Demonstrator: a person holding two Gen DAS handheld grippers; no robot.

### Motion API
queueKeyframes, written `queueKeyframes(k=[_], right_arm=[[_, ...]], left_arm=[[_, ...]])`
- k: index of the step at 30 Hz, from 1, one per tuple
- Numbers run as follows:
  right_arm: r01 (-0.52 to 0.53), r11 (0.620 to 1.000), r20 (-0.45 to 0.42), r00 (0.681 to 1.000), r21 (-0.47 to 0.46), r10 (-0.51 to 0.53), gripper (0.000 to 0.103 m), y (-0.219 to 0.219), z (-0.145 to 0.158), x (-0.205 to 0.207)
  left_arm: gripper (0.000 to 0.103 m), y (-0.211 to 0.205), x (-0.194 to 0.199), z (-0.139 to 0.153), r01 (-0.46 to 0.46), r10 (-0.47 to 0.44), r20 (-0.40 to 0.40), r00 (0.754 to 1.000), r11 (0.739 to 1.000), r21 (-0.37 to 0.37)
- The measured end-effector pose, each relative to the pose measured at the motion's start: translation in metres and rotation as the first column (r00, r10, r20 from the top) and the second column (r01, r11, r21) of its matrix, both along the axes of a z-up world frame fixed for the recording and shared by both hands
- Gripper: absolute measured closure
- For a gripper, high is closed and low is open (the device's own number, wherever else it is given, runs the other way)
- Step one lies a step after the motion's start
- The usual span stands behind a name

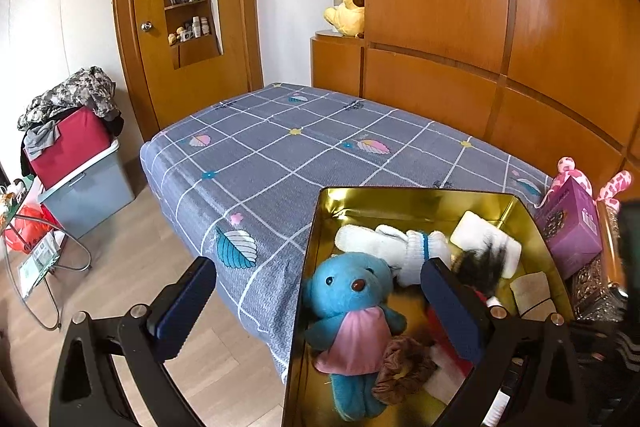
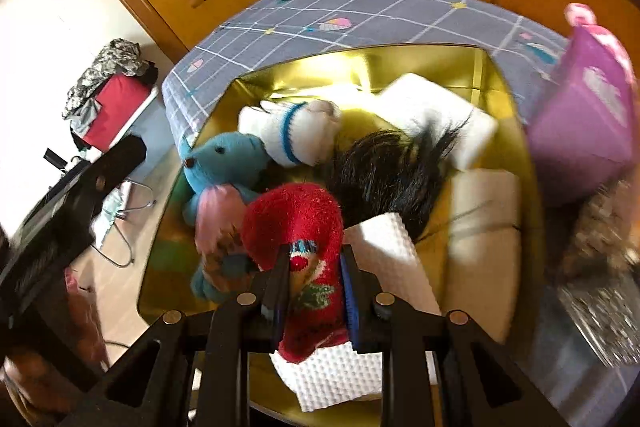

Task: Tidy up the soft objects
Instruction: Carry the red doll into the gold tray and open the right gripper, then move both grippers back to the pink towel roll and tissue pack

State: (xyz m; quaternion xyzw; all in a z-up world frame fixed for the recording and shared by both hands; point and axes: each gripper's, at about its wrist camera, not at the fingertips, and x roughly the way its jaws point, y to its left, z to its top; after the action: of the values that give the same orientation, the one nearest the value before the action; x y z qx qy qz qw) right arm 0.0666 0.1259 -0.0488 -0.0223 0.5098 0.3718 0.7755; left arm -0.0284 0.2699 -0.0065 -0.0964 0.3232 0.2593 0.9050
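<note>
Right gripper (image 2: 314,279) is clenching a red sock (image 2: 298,223) over the gold tin (image 2: 360,61); left gripper (image 1: 316,301) is hanging released at the tin's near-left side.

The sock is lying fuzzy and bright red, with a knitted blue, white and green pattern showing between the fingers (image 2: 280,283), its toe curling over toward the far side. Under it a white waffle cloth (image 2: 384,239) is spreading across the tin's near end. A blue teddy (image 1: 352,311) in a pink dress is lying on the left, a white sock (image 1: 404,247) with a blue stripe is sitting beyond it, black hair (image 2: 396,171) is fanning out in the middle, and a brown scrunchie (image 1: 404,363) is touching the teddy's right leg. The tin is resting on the grey checked bed (image 1: 280,147), with a purple box (image 1: 570,223) just beside its right wall.
</note>
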Motion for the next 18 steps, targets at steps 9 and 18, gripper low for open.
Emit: queueKeyframes(k=[9,18], right_arm=[[0.015,0.993,-0.032,0.999,0.113,-0.012,0.054,-0.003,0.01,0.001],[0.137,0.981,0.108,0.982,0.137,-0.153,0.053,-0.068,0.046,-0.014]], left_arm=[[0.0,0.0,-0.001,0.002,0.001,0.0,0.01,1.0,1.0,-0.022],[0.0,-0.021,-0.004,0.008,0.07,-0.069,0.036,0.997,0.997,-0.013]])
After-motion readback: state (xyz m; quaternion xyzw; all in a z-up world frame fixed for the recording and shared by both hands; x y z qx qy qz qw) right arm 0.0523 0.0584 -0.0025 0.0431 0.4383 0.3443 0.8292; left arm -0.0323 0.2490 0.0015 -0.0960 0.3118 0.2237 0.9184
